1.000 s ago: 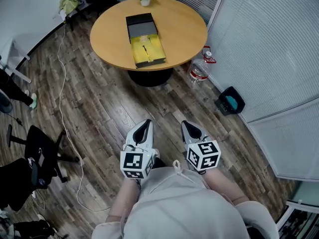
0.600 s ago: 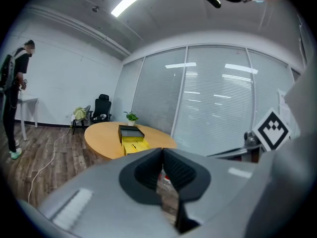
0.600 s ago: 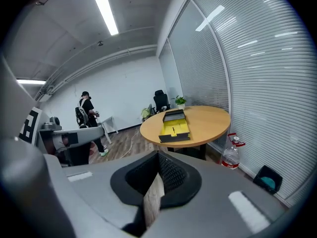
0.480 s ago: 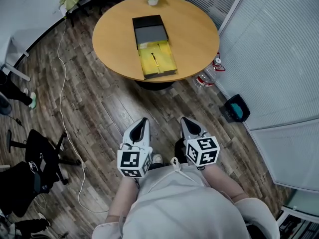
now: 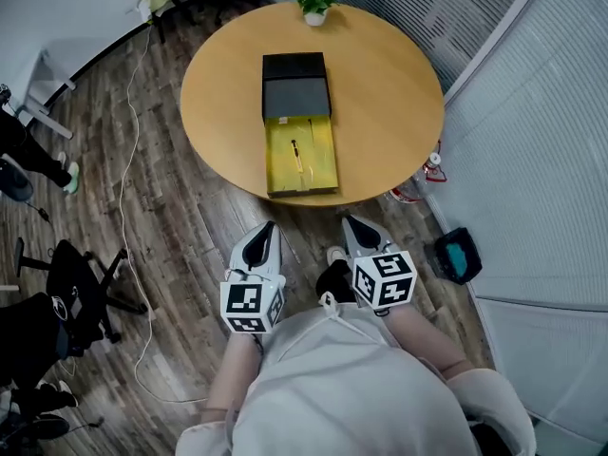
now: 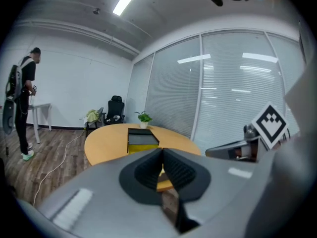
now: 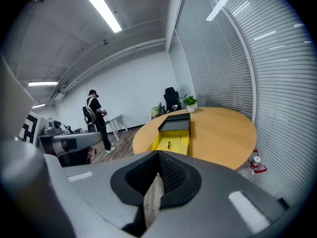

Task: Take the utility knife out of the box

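On the round wooden table [image 5: 389, 93] lies a black box [image 5: 295, 85] with its yellow tray [image 5: 321, 160] slid out toward me. A small dark utility knife [image 5: 297, 154] lies in that tray, also seen as the utility knife [image 7: 169, 145] in the right gripper view. My left gripper [image 5: 263, 233] and right gripper [image 5: 353, 226] hover side by side over the floor, short of the table's near edge. Both are shut and hold nothing. In the left gripper view the box [image 6: 142, 139] sits beyond the closed left gripper [image 6: 162, 155].
A potted plant [image 5: 314, 1] stands at the table's far edge. Water bottles [image 5: 432, 167] and a small bin [image 5: 458, 255] sit on the floor by the glass wall at right. A black office chair [image 5: 66, 283] and a white cable [image 5: 128, 160] are at left. A person [image 6: 22, 108] stands far left.
The table and box have come nearer and lower in the head view as I moved toward them. Both grippers travelled forward together and stayed shut.
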`<state>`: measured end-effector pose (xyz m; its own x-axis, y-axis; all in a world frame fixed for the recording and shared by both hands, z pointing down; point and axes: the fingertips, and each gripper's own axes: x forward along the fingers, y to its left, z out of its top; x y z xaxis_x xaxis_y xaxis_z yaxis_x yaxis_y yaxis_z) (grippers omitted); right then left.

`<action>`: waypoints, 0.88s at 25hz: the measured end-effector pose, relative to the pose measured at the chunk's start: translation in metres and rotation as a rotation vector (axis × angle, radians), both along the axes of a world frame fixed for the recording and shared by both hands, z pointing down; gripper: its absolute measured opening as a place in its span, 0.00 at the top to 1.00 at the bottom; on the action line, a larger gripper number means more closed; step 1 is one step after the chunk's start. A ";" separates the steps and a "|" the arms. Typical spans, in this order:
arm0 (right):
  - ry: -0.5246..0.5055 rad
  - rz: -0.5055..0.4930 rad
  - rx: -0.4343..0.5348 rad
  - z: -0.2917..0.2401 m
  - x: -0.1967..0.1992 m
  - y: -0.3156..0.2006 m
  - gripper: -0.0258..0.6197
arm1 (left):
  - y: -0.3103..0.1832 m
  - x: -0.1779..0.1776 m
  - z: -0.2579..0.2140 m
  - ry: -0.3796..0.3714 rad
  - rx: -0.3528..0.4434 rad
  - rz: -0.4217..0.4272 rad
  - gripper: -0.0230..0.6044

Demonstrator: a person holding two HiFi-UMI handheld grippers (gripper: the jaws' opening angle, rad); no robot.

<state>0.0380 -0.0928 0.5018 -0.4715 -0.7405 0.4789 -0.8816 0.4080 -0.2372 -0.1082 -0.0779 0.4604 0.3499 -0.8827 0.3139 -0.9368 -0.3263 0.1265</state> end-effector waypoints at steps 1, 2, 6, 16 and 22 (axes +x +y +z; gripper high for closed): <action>0.003 -0.017 0.004 -0.003 0.006 -0.017 0.96 | -0.016 0.005 0.001 -0.003 -0.002 -0.023 0.96; 0.006 -0.035 0.009 -0.006 0.012 -0.034 0.96 | -0.032 0.010 0.003 -0.004 -0.007 -0.045 0.96; 0.010 -0.113 0.001 -0.012 0.036 -0.093 0.96 | -0.085 0.033 0.015 -0.003 -0.054 -0.107 0.96; 0.031 -0.238 -0.068 0.018 0.053 -0.175 0.96 | -0.166 0.060 0.065 -0.032 -0.230 -0.187 0.96; 0.042 -0.190 -0.115 0.043 0.056 -0.210 0.96 | -0.204 0.051 0.108 -0.066 -0.365 -0.200 0.96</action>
<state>0.0943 -0.3023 0.5444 -0.5753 -0.5793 0.5774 -0.8014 0.5405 -0.2562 -0.0576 -0.2818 0.5682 0.1517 -0.7579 0.6345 -0.9871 -0.0823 0.1376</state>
